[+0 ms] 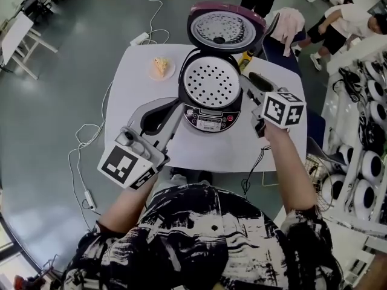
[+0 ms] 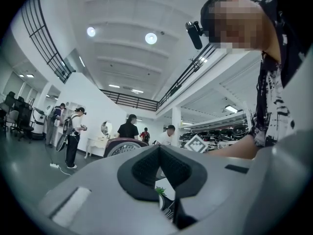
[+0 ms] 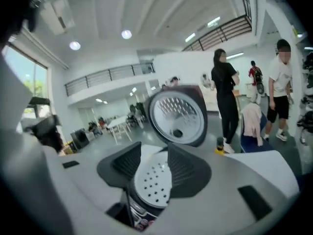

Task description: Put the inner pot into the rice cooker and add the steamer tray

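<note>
Since the steamer tray already sits in the rice cooker, your empty right tool, jaws slightly apart, and closed left tool could clip the tray and tilt it if swung carelessly.

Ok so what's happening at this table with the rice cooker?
A person holds tongs in each hand at a white table. The rice cooker stands open with its lid up, and the perforated steamer tray already sits in its top. The right tongs are open and empty by the cooker's right side, aimed at the tray. The left tongs are shut on nothing, off to the cooker's near left. A plate of food sits behind.
</note>
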`<state>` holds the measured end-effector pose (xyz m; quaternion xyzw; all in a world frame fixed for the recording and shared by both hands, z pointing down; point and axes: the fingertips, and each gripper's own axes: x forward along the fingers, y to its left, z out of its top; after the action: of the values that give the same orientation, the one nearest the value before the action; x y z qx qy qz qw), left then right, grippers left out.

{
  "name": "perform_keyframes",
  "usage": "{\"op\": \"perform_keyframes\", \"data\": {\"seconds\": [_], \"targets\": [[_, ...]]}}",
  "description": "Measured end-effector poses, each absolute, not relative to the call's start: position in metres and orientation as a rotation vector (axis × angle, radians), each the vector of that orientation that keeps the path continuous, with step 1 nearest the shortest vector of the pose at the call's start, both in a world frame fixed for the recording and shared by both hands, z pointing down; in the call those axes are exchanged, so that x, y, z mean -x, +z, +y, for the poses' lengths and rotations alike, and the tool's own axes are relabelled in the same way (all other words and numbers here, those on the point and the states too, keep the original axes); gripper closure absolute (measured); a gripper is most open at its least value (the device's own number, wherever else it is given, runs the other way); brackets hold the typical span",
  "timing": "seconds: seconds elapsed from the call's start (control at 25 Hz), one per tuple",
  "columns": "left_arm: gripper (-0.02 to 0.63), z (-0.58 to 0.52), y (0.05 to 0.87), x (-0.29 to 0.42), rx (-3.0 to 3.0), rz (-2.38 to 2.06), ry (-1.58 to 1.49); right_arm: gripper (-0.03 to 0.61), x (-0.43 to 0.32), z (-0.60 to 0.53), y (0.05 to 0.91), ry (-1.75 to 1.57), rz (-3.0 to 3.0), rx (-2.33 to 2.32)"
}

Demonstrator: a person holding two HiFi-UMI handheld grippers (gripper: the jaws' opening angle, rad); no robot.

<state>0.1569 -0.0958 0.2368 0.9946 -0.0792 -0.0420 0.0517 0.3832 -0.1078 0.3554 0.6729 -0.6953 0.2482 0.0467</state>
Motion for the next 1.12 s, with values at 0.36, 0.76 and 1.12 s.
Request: {"op": "perform_keyframes", "data": {"seconds": [0.36, 0.76, 1.12], "targets": [[0.609, -0.077, 0.236, -0.196, -3.010, -0.119, -0.096, 0.549, -0.325, -0.012, 0.234, 0.097, -2.312, -2.183], [0.609, -0.054, 0.234, -0.221, -3.037, -0.066, -0.054, 0.580, -0.332, 0.010, 0.238, 0.096, -2.284, -2.243], [0.609, -0.057, 0.239, -0.222, -3.031, -0.102, -0.049, 0.581, -0.334, 0.005, 0.239, 0.064, -2.263, -2.252]]}}
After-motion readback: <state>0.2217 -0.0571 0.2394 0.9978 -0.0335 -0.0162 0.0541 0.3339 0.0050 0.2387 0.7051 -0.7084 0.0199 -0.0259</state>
